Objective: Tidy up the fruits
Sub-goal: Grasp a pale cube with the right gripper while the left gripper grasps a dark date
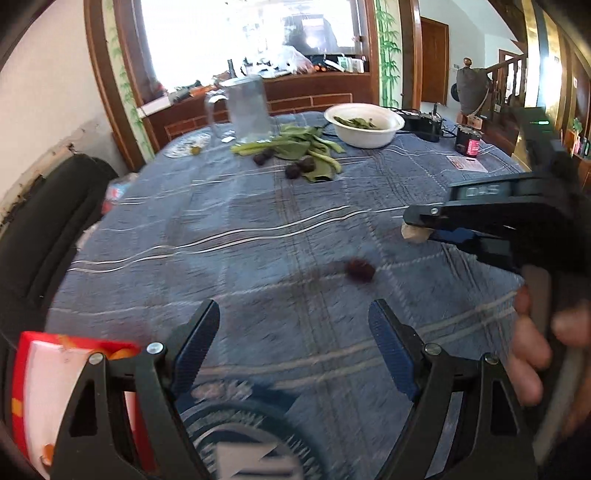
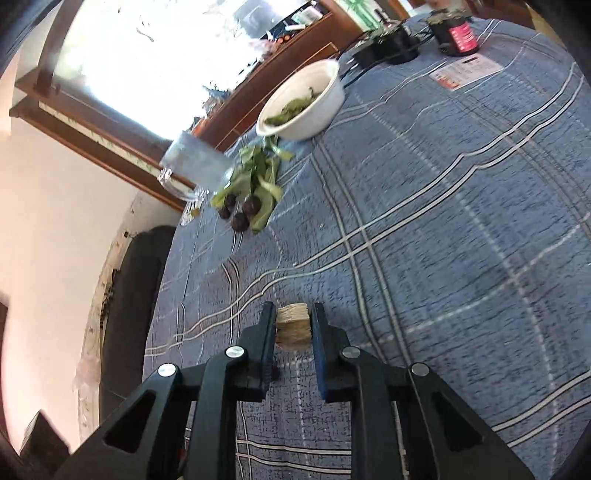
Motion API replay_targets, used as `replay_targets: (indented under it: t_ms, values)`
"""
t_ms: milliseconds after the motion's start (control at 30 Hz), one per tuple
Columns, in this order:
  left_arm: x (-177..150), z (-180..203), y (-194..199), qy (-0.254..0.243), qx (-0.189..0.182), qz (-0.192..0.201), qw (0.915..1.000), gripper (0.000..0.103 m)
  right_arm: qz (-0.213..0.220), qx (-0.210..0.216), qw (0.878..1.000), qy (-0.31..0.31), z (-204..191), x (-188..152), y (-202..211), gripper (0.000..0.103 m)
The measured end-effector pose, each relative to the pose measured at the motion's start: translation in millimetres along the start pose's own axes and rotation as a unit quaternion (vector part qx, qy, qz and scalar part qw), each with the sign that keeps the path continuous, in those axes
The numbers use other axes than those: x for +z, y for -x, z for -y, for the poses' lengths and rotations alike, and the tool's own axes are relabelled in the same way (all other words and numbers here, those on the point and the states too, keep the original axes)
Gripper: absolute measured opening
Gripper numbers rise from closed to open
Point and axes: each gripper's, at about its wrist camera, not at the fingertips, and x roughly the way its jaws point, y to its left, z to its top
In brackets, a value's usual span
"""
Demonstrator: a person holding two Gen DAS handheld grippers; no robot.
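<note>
A dark red fruit (image 1: 360,269), blurred, lies on the blue checked tablecloth (image 1: 240,229) just ahead of my left gripper (image 1: 295,332). That gripper is open with nothing between its fingers. My right gripper (image 2: 293,304) is shut on a small tan ribbed block (image 2: 293,328), held a little above the cloth. From the left wrist view the right gripper (image 1: 415,227) comes in from the right with the tan piece (image 1: 413,233) at its tips, a hand behind it. Three dark fruits (image 2: 240,221) lie far off among green leaves (image 1: 303,146).
A red and white box (image 1: 37,387) with orange pieces sits at the near left. At the far side stand a white bowl (image 1: 364,123) of greens, a glass jug (image 1: 247,107), black devices (image 1: 424,123) and a red-labelled can (image 2: 458,35). A black chair (image 1: 48,221) borders the table's left.
</note>
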Motion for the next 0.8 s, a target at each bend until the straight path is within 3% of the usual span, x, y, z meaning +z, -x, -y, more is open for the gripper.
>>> replay_targets:
  t_ms: [367, 400, 533, 800]
  values:
    - [29, 41, -65, 0.002, -0.01, -0.047, 0.9988, 0.066, 0.005, 0.023, 1.0, -0.015, 2, 2, 13, 0.017]
    - [29, 42, -68, 0.003, -0.011, -0.049, 0.9987, 0.062, 0.005, 0.023, 1.0, -0.013, 1, 3, 10, 0.017]
    - [27, 42, -77, 0.017, -0.038, -0.059, 0.9974, 0.03, 0.001, 0.023, 1.0, -0.013, -2, 3, 5, 0.017]
    - [21, 32, -60, 0.025, -0.045, -0.044, 0.9977, 0.029, 0.0, 0.035, 0.999, 0.02, -15, -2, 4, 0.017]
